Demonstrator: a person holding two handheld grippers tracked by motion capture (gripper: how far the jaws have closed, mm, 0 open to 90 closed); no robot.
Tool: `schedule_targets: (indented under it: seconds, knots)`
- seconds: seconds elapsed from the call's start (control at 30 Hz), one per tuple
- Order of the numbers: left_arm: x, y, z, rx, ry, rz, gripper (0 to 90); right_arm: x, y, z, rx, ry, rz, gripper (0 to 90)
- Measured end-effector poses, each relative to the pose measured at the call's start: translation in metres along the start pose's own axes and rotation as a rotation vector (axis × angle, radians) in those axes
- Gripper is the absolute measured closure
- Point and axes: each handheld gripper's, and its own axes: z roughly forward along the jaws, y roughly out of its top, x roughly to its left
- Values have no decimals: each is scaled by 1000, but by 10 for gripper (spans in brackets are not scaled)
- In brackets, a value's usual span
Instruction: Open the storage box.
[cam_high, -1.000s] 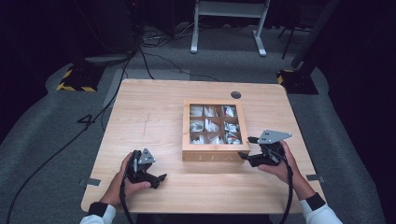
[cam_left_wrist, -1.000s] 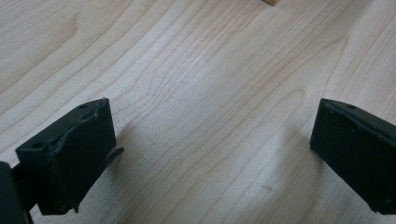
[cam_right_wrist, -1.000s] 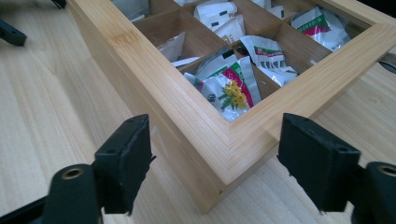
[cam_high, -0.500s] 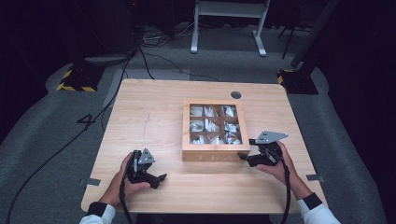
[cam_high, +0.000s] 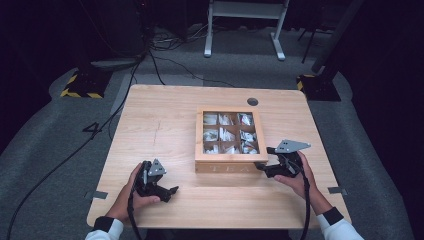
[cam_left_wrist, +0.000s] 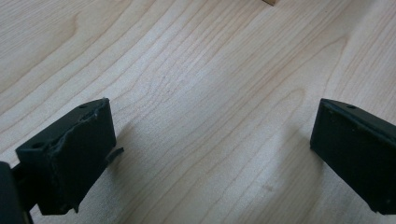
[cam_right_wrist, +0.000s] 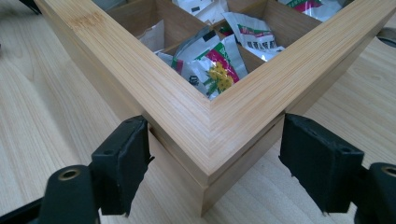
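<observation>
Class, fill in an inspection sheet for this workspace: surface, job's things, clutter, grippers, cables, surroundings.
Surface: light wooden table, round hole near its far edge.
Job's things: wooden tea box with a windowed lid, nine compartments holding tea sachets.
Clutter: nothing seen.
Grippers: left gripper open over bare wood; right gripper open, jaws straddling the box's near right corner.
Cables: one trails from each gripper toward the person; more lie on the floor beyond the table.
Surroundings: grey floor, hazard-striped bases, white stand legs, dark backdrop.

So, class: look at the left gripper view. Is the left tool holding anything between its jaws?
No: the left tool is open, with bare wooden table between its jaws.
</observation>
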Motion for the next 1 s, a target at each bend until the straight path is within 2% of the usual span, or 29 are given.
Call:
schedule_targets:
  seconds: [0.27,0.3,0.33,0.37,0.43,0.5,0.57,0.6,0.63,0.7,0.73,0.83,0.87,0.9,1.0]
  knots:
    - [0,3,-1,7,-6,-2,31,3,2,-2,-27,-19,8,238]
    - [0,3,-2,4,-10,4,66,3,2,-3,-28,-20,7,238]
    - [-1,7,-5,1,2,24,185,4,2,-3,-29,-23,8,240]
    - [-1,7,-5,1,2,24,214,4,2,-3,-29,-23,8,240]
    - [-4,12,-10,-29,13,42,139,5,3,-4,-27,-31,7,242]
    - [-4,17,-13,-43,22,47,193,5,4,-5,-34,-31,15,242]
    - [-4,21,-14,-53,34,57,158,4,4,-5,-35,-29,17,243]
    - [-6,28,-16,-68,32,73,176,5,6,-7,-39,-31,22,244]
    - [-6,28,-16,-68,32,73,170,5,6,-7,-39,-31,22,244]
    - [-9,38,-16,-72,40,107,164,5,7,-7,-43,-33,22,244]
    - [-12,48,-17,-96,41,120,182,5,7,-8,-45,-33,25,244]
    - [-14,57,-18,-117,49,131,184,5,8,-8,-45,-33,26,244]
    - [-17,67,-18,-135,58,148,186,4,8,-9,-48,-31,28,244]
    - [-17,67,-18,-135,58,148,190,4,8,-9,-48,-31,28,244]
    - [-21,85,-16,-164,74,174,194,3,11,-11,-59,-26,39,243]
